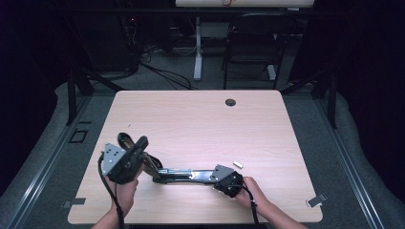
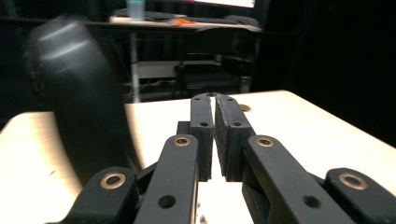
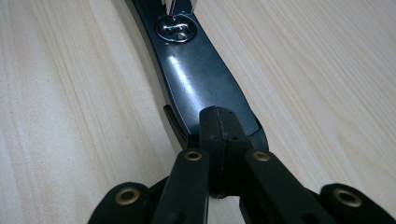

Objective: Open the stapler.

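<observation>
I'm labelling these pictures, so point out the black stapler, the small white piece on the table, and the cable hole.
black stapler (image 3: pixel 196 79), right gripper view, glossy top arm.
small white piece (image 1: pixel 238 164), high view, its middle.
cable hole (image 1: pixel 230 102), high view, its dark centre.

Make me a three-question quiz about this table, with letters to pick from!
1. Where is the small pale piece?
A. On the chair
B. On the table, near the right gripper
C. Between the left gripper's jaws

2. What colour is the long tool lying on the table?
A. Red
B. Yellow
C. Black

3. How are the right gripper's jaws?
A. Shut together
B. Wide open
C. Half open around a cup

Answers:
1 B: the small pale piece lies on the table, just past the right gripper.
2 C: the long tool is glossy black with metal parts.
3 A: in the right gripper view its jaws meet with no gap, their tips over the tool's end.
</observation>
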The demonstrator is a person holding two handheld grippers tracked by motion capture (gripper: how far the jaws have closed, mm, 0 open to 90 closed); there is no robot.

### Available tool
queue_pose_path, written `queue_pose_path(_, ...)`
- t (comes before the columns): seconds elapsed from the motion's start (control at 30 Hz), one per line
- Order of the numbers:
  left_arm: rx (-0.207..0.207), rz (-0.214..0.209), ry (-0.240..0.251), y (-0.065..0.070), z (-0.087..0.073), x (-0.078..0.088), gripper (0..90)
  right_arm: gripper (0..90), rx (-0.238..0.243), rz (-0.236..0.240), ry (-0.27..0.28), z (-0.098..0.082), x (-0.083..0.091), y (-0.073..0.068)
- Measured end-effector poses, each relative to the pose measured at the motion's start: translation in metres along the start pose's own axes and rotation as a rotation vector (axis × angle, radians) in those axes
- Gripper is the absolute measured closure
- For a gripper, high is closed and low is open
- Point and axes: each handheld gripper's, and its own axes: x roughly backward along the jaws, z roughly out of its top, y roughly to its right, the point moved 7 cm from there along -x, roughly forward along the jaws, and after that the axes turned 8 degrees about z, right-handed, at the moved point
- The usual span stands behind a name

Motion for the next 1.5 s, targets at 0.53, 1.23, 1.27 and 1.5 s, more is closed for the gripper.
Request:
queue_pose_path(0.53, 0.037, 0.045, -0.048, -0.023, -0.007, -0.003, 87.5, 90.0, 0.010, -0.007, -0.018, 0.000, 0.000, 0.001)
queue_pose_path(1.23, -0.086, -0.191, -0.220, 0.001, -0.021, 0.001, 54.4, 71.9, -0.057, 0.017, -0.023, 0.008, 0.018, 0.013)
queue_pose_path(1.27, -0.095, -0.196, -0.229, 0.002, -0.022, 0.002, 51.3, 70.3, -0.054, 0.024, -0.012, 0.010, 0.022, 0.015)
queue_pose_path(1.5, -0.195, -0.261, -0.273, 0.017, -0.028, 0.009, 34.7, 52.8, -0.105, -0.003, 0.012, 0.010, 0.034, 0.028)
